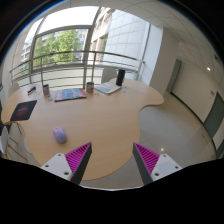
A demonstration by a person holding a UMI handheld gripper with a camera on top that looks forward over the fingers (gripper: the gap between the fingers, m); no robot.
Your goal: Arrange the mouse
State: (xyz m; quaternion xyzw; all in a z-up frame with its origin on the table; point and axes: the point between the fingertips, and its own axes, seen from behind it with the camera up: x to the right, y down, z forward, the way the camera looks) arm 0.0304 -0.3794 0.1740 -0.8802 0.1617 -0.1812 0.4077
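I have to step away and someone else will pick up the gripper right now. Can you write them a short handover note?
Gripper: open, holding nothing, raised above the near edge of the table.
Mouse: lies on the table, ahead of the fingers and off toward the left finger, untouched.
Mouse pad: farther back on the table, beyond the mouse.
Done: nothing yet, judging by how things lie.
Left: reach the mouse, grip it, and arrange it, probably on the pad.

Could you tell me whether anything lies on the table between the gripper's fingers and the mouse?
Nothing visible does. The mouse lies alone on bare table, just ahead and left of the open gripper. The mouse mat, cups and papers sit well beyond it.
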